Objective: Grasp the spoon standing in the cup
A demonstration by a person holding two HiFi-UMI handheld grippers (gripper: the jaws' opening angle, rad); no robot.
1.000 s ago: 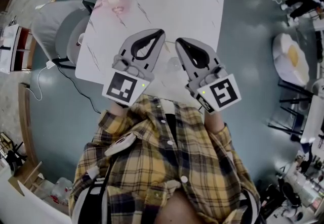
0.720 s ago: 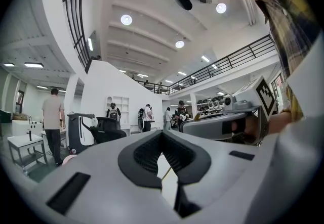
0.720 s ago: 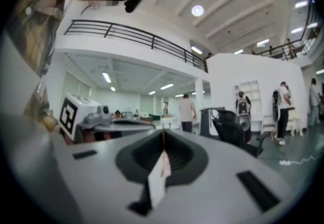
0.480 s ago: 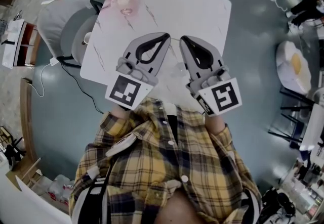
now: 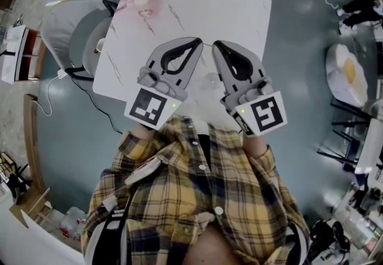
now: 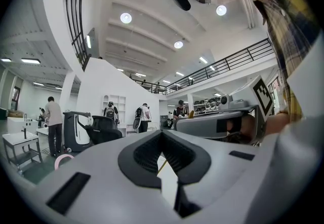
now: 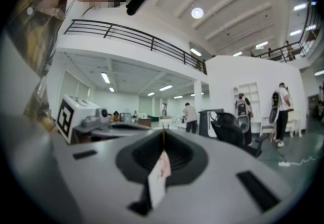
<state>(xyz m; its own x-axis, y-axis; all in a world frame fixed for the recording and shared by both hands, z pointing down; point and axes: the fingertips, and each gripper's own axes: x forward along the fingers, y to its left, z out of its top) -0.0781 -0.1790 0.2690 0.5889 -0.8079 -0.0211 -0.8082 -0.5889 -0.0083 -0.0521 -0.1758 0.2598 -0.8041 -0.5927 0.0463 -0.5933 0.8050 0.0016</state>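
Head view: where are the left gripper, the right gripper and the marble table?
left gripper [image 5: 197, 41], head view, where its two fingertips meet.
right gripper [image 5: 218, 46], head view, where its two fingertips meet.
marble table [image 5: 209, 6], head view, bare top beyond both grippers.

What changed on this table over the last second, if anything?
Almost nothing. The whole view slid a little, so the head camera shifted. The left gripper and right gripper stay shut, side by side over the near edge of the table; nothing taken or released.
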